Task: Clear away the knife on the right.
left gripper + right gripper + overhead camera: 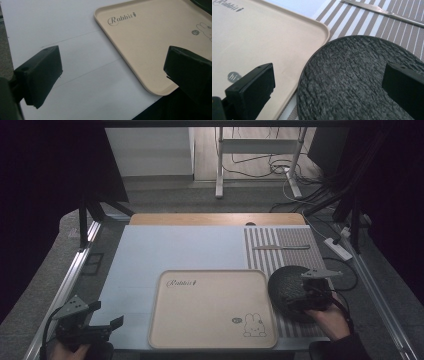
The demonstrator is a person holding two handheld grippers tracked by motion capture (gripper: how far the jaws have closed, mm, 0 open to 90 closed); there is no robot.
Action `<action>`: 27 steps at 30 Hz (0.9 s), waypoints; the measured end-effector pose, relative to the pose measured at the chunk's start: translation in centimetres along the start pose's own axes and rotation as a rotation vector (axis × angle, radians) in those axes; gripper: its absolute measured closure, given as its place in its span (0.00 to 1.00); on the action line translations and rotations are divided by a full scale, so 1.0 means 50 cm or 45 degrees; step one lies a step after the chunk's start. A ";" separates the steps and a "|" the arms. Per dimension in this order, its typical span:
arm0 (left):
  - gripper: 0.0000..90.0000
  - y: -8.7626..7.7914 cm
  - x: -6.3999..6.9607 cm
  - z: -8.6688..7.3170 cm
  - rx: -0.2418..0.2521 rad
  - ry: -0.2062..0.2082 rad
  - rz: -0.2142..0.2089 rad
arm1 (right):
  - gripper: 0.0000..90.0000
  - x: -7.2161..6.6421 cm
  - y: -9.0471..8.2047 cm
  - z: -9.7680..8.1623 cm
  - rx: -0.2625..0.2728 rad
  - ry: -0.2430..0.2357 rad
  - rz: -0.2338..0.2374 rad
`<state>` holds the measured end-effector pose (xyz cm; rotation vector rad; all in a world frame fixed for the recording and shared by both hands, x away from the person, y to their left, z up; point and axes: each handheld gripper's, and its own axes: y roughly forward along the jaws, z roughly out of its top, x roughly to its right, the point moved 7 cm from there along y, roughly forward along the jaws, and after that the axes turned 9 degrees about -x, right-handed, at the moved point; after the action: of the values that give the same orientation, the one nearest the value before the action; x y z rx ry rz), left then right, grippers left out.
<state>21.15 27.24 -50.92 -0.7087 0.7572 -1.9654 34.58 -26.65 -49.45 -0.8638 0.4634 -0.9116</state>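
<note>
A beige tray [212, 307] with "Rabbit" lettering and a bunny drawing lies empty at the table's front middle. Just right of it a round black rough-textured plate [282, 287] rests on a striped mat [295, 255]. My right gripper [300, 295] hovers low over that plate, open; in the right gripper view its jaws [329, 82] straddle the plate [347, 75] beside the tray's corner [262, 37]. My left gripper [112, 327] stands open at the front left over the white mat [62, 25], with the tray's near corner [150, 37] between its wide-apart jaws [112, 72].
A metal knife [280, 247] lies across the far part of the striped mat, seen as a blade [382, 10] beyond the plate. The white mat [170, 250] spreads left of and behind the tray. Metal frame rails run along both table sides.
</note>
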 end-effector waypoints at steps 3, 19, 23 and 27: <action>0.03 0.000 0.000 0.000 0.000 0.000 0.001 | 0.00 0.006 0.009 0.005 -0.009 0.006 -0.006; 0.03 0.000 -0.001 0.000 0.001 -0.002 -0.001 | 0.00 0.029 0.048 0.034 -0.033 0.010 -0.024; 0.03 -0.001 -0.001 0.000 0.001 -0.003 -0.002 | 0.00 0.035 0.057 0.043 -0.032 0.009 -0.028; 0.03 -0.001 -0.001 0.000 0.002 -0.004 -0.003 | 0.00 0.044 0.065 0.052 -0.029 0.010 -0.036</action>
<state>21.15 27.30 -50.92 -0.7120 0.7533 -1.9661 39.15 -26.26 -50.55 -0.8900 0.4703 -0.9379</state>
